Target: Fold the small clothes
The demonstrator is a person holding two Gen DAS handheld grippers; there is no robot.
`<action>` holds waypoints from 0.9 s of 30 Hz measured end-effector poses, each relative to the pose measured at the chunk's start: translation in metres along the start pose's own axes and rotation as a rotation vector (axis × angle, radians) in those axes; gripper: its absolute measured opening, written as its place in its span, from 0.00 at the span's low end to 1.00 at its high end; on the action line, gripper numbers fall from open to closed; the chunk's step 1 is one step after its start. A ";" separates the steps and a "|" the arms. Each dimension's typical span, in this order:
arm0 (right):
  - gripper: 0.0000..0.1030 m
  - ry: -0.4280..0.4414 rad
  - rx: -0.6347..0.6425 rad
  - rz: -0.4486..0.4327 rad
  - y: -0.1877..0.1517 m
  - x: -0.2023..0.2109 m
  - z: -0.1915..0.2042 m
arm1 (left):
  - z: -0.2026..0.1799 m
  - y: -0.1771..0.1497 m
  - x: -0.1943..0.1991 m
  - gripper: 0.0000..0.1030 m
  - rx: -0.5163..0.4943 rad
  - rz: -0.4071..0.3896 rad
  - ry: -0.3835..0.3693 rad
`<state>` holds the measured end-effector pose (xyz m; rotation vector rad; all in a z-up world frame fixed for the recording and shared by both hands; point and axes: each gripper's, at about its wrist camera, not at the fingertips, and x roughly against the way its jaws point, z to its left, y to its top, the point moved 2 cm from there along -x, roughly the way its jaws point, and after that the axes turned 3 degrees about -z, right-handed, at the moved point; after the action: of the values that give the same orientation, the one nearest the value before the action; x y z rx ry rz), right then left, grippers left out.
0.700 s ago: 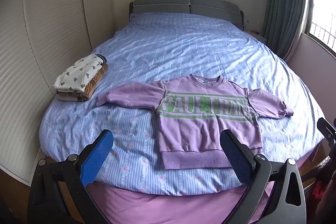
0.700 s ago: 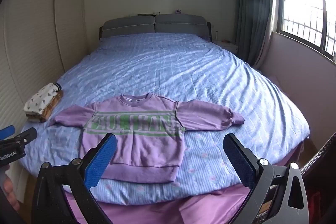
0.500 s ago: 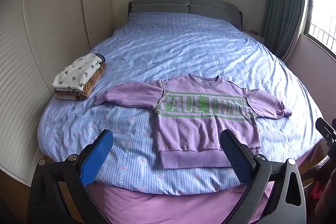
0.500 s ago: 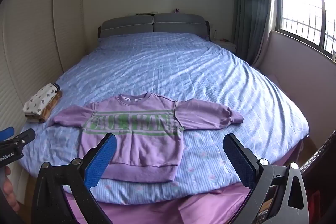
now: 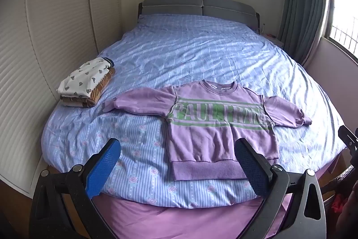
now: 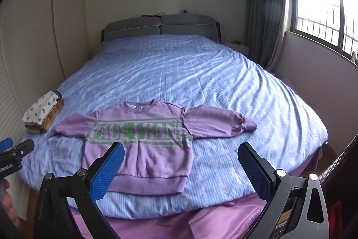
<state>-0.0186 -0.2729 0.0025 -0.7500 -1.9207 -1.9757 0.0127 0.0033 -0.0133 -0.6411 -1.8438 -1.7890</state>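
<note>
A small purple sweatshirt (image 5: pixel 214 124) with green lettering lies flat and face up near the foot of the bed, both sleeves spread out; it also shows in the right wrist view (image 6: pixel 147 138). My left gripper (image 5: pixel 176 149) is open and empty, held above the foot of the bed in front of the sweatshirt's hem. My right gripper (image 6: pixel 180 150) is open and empty, also held back from the hem. Neither touches the cloth.
A stack of folded clothes (image 5: pixel 86 83) sits at the bed's left edge, also in the right wrist view (image 6: pixel 43 112). The blue striped bedspread (image 5: pixel 201 55) covers the bed. A ribbed wardrobe (image 5: pixel 40 37) stands left; curtain and window (image 6: pixel 317 12) right.
Both grippers have drawn back and risen slightly, so the sweatshirt sits a little farther off. Both stay open. The sweatshirt has not moved.
</note>
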 end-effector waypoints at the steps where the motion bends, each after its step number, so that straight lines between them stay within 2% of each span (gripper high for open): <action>1: 0.99 0.000 0.000 0.000 0.000 0.000 0.000 | 0.000 0.000 0.000 1.00 0.000 -0.001 0.001; 27: 0.99 -0.015 -0.008 -0.003 0.000 0.002 -0.001 | 0.001 0.000 0.002 1.00 0.001 -0.004 0.002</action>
<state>-0.0207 -0.2731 0.0033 -0.7662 -1.9246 -1.9860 0.0115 0.0041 -0.0119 -0.6351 -1.8459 -1.7907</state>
